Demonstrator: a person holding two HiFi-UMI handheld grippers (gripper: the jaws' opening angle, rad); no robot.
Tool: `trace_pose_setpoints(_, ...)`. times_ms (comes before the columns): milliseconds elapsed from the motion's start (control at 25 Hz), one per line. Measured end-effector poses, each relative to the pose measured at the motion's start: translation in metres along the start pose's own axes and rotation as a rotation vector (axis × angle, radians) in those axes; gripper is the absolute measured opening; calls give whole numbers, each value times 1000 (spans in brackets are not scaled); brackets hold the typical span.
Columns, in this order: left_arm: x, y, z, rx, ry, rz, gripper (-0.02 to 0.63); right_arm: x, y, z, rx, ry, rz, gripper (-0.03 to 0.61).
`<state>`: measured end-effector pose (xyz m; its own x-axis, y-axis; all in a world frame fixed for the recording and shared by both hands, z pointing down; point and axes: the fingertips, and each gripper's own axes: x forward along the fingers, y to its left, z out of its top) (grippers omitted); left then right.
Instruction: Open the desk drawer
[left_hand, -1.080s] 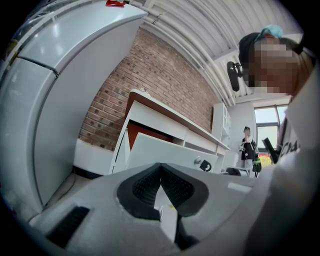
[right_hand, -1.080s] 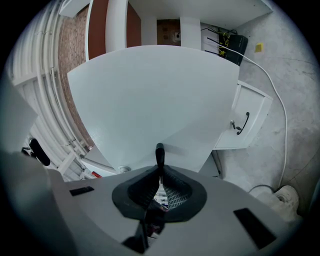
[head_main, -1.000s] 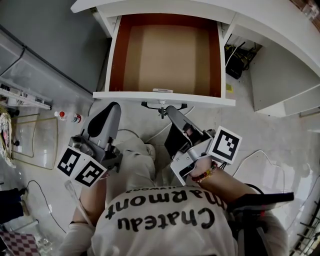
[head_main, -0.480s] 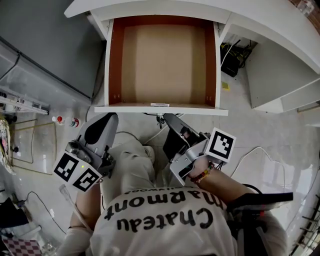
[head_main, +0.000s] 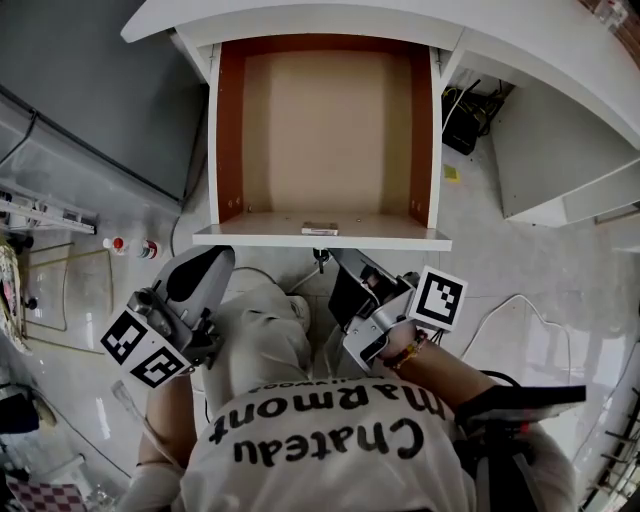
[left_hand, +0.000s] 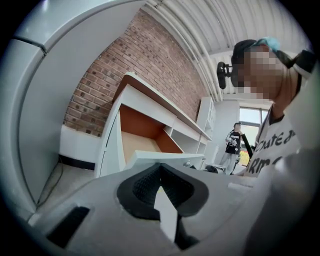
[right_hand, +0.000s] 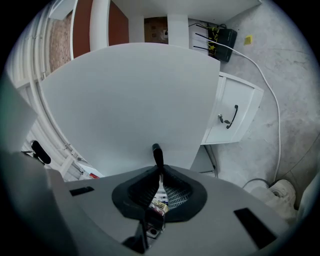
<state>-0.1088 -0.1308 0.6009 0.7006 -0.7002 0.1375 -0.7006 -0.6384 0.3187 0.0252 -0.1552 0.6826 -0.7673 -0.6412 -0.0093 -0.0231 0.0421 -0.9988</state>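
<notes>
The drawer (head_main: 325, 130) is seen drawn far out of the bench (head_main: 560, 60). Most of its bare tan bottom and both reddish side walls lie exposed in front of the bench's edge. Only a narrow strip at the rear lies under the bench top. Nothing is seen inside it. Its white front panel (head_main: 320, 236) stands well clear of the bench, on the person's side.

The right tongs (right_hand: 159, 170) are clamped on the dark handle (right_hand: 157, 155) at the front panel, at the end of the drawer farthest from the bench. In the right gripper view the black bar is seen pinched between the pads. The left tongs (left_hand: 161, 167) are pressed together with nothing between them. They are held farther from the bench than the front panel, off to the person's left and apart from the drawer, and no part in the pull is taken by them.

The opening itself is judged done, or all but done, since the inside of the drawer can be reached freely. It cannot be told whether any travel is left on the runners, because they are hidden under the bench top. At most a last short pull away from the bench may be needed. What is plainly left is for the handle to be let go and the right tongs to be drawn back from the bench.
</notes>
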Motion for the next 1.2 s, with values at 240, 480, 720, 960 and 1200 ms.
trace_pose_setpoints(240, 4, -13, 4, 78, 44, -150, 15, 3, 3, 1, -35, 48, 84, 28)
trace_pose_setpoints(480, 1, -31, -4, 106, 165, -367, 15, 3, 7, -2, -61, 46, 191, 28)
trace_pose_setpoints(720, 1, -35, 5, -4, 236, -487, 15, 2, 3, -1, 34, 24, 151, 28)
trace_pose_setpoints(960, -5, -61, 23, -48, 336, -523, 15, 2, -4, -2, 157, 17, 100, 28)
trace_pose_setpoints(1200, 4, -81, 66, -137, 278, -411, 15, -2, -12, 1, 183, -25, -54, 28)
